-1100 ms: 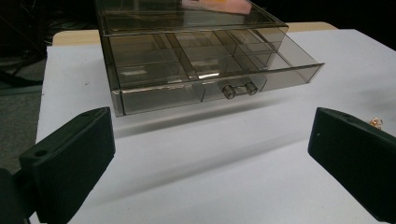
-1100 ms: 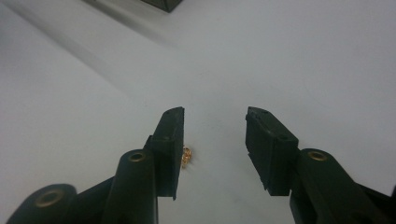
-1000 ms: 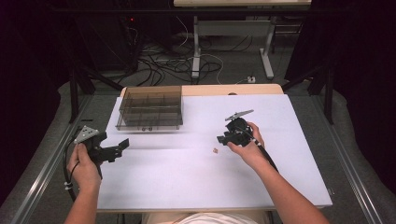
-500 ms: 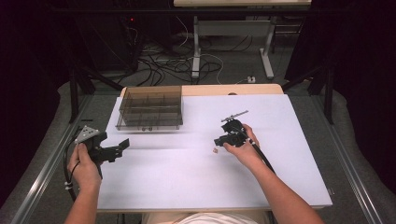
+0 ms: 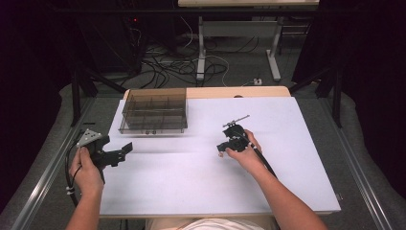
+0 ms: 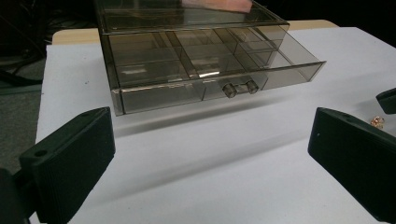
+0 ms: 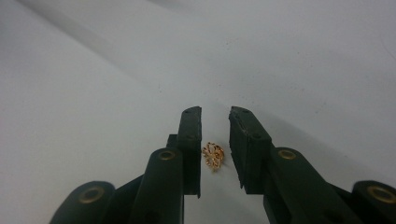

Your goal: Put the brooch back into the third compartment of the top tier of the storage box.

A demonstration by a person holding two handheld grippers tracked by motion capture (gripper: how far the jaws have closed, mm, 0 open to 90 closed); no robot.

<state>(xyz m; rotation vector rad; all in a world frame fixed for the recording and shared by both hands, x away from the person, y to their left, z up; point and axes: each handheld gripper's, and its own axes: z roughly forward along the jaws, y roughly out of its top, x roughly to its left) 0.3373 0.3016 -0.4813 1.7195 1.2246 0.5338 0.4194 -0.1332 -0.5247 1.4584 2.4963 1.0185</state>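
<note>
A tiny filigree gold trinket (image 7: 213, 155) lies on the matte white table (image 5: 287, 124) between the right gripper's (image 7: 215, 140) slightly parted jaws; the left gripper (image 6: 210, 154) is wide open beside a smoky clear plastic drawer box (image 6: 196, 60)

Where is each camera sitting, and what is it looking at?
High view: above the table, looking down; both forearms, left gripper, right gripper.
Left gripper view: rides the left gripper, facing the clear drawer box; wide-apart jaws.
Right gripper view: rides the right gripper, jaws around a small gold trinket.
Shared: high and left gripper views both show the box.
</note>
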